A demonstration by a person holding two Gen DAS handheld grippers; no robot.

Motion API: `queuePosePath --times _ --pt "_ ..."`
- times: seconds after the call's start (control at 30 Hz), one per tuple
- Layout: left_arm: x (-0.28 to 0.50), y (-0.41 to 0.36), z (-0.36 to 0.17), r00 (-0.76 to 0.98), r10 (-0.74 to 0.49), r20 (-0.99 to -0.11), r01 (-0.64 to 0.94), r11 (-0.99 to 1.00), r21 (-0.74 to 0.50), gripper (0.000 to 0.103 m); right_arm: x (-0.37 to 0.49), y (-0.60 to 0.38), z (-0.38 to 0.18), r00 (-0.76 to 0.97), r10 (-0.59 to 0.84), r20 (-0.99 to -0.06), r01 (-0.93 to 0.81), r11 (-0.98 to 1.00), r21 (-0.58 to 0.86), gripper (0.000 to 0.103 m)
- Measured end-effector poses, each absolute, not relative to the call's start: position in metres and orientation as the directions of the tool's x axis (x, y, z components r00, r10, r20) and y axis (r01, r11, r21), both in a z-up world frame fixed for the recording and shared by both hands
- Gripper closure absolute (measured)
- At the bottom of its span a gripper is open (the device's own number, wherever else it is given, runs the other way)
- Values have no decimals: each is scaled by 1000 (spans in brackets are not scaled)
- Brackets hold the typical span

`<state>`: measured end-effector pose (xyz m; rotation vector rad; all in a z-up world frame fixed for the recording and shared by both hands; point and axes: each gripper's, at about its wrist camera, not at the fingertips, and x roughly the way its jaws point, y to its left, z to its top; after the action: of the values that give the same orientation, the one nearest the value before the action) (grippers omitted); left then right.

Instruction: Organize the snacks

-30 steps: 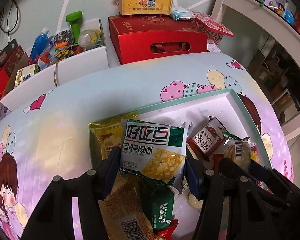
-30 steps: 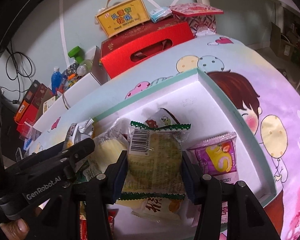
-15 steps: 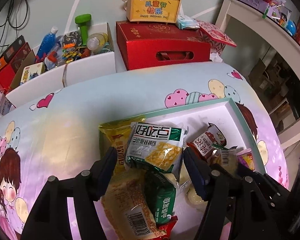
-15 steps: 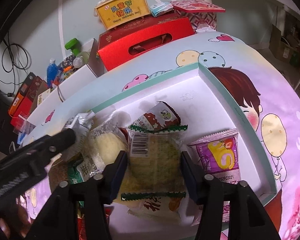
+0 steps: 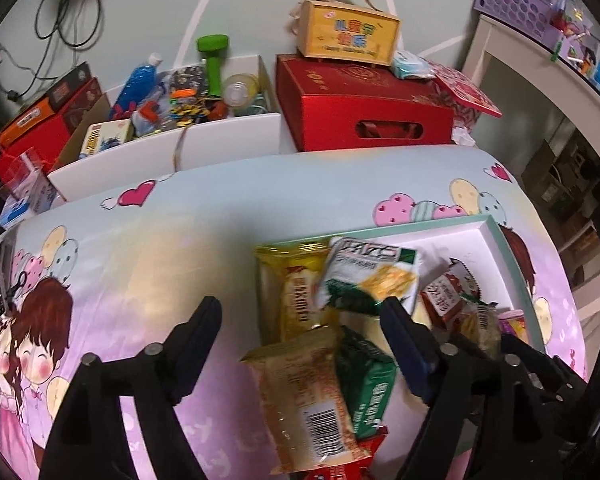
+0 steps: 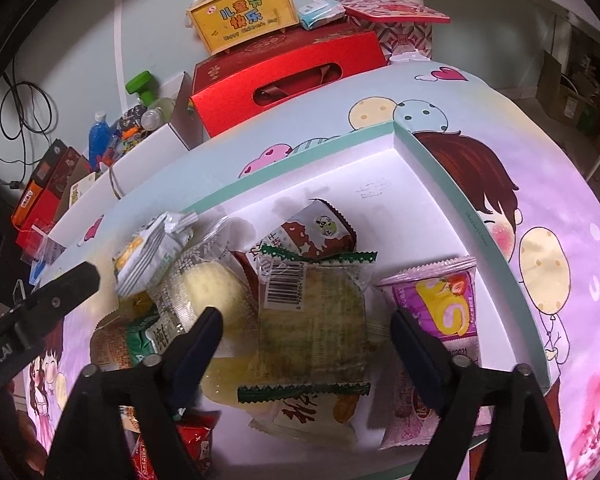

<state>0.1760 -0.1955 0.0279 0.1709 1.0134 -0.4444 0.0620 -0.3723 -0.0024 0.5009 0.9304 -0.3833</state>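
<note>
A white box with a teal rim (image 6: 452,200) holds a pile of snack packets on the cartoon-print table. My right gripper (image 6: 306,344) hovers over it with its jaws opening. A clear packet with green edges and a barcode (image 6: 312,312) lies between them, and both pads stand off it. A purple roll-cake packet (image 6: 440,312) lies to its right. My left gripper (image 5: 300,344) is opening too, with nothing gripped. The green-and-white cracker packet (image 5: 372,276) rests tilted on the pile past its right finger. A yellow packet (image 5: 292,292) and a tan barcode packet (image 5: 308,392) lie beside it.
Behind the table stand a red gift box (image 5: 364,112) with a yellow carry box (image 5: 348,36) on top. Left of them is a white bin (image 5: 172,148) with bottles and a green dumbbell. White shelving (image 5: 548,80) rises at the right.
Both grippers have spread their jaws and let go of their packets. The cracker packet dropped onto the pile as the left gripper drew back and left. The right gripper stayed in place.
</note>
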Motion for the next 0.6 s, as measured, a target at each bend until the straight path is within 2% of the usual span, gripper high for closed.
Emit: queuePosePath --times 0.07,0.13,0.17,0.23,0.33,0.6 --pt "176 -191 27 459 -269 -847 420 905 -60 20 62 -372 -3 545 -98 -833 514 824 240 12" --pt "175 -187 25 468 -259 -845 408 911 -53 17 62 -371 -3 550 -95 -830 510 825 243 1" --pt "175 -186 25 472 -254 -844 403 914 -50 15 62 -371 -2 555 -93 -826 505 827 246 0" --pt "174 -182 24 481 -246 -842 392 919 -45 15 62 -370 0 557 -102 -824 502 831 237 0" --pt "173 -176 23 492 -236 -838 376 926 -40 6 60 -369 1 557 -108 -823 501 834 230 0" --pt "160 -158 25 508 -243 -827 342 937 -65 6 52 -364 9 561 -120 -819 484 851 206 0"
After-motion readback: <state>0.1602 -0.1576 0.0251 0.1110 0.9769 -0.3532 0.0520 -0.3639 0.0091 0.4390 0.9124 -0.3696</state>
